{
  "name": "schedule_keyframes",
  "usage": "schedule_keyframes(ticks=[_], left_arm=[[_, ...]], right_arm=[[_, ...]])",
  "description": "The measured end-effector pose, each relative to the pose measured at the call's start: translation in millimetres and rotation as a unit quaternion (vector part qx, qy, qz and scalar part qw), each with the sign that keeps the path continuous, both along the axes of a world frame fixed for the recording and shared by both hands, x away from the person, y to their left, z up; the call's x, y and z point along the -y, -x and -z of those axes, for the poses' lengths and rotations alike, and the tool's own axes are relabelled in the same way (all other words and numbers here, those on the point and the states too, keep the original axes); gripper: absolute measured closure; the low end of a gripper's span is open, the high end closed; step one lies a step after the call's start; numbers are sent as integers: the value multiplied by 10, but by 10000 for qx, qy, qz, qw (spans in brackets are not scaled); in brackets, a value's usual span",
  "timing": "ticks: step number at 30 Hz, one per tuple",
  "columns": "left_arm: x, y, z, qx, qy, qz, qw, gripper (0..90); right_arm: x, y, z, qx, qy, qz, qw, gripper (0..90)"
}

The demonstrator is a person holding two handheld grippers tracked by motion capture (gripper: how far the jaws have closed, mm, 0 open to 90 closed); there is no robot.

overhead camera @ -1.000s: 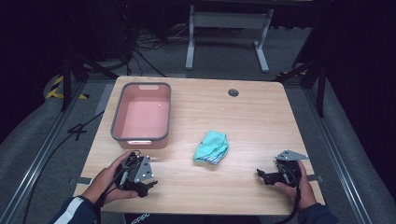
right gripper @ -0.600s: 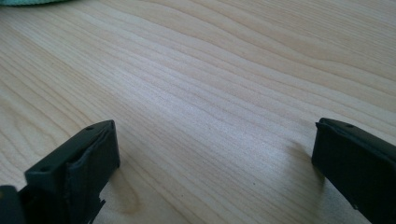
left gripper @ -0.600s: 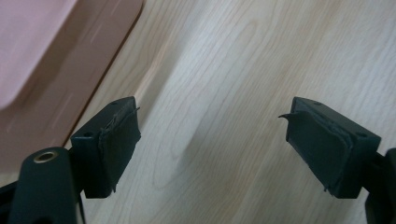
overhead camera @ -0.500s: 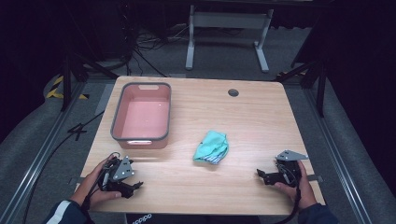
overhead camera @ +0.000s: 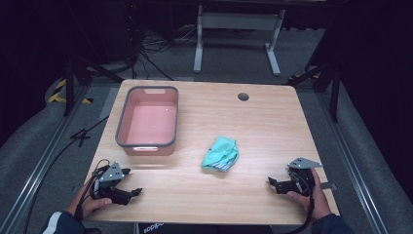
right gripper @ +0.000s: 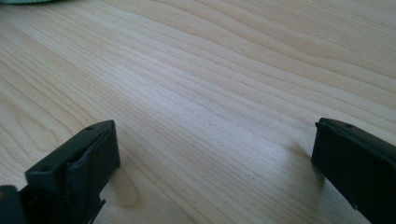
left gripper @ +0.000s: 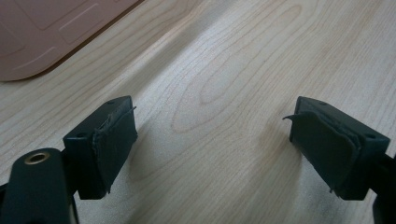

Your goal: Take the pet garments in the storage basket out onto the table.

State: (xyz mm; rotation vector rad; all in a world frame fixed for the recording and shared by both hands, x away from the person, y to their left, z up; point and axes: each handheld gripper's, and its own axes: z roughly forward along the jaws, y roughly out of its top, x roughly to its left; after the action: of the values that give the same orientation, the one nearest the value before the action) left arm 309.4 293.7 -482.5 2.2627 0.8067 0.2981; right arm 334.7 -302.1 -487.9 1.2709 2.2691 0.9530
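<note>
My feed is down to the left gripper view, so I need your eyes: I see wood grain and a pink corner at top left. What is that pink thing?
Observer: A pink bin with a grey rim, empty, on the table's far left part.
Operator: Anything else on the table?
Observer: A crumpled teal cloth near the middle, right of the bin and apart from it.
Operator: Where is the other gripper?
Observer: The right gripper is low at the near right corner, in the person's right hand, its jaws wide apart with bare wood between them.
</note>
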Motion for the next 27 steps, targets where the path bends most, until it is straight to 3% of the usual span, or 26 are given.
schedule_keyframes(ticks=[12,27], left_arm=[[-2,10,-9,24,-73,-51,10000,147],[6,17,1,8,-5,-95,10000,146]], right_arm=[[0,2,-1,-4,1,-38,10000,15],[-10,-8,-1,-7,-7,-62,10000,14]])
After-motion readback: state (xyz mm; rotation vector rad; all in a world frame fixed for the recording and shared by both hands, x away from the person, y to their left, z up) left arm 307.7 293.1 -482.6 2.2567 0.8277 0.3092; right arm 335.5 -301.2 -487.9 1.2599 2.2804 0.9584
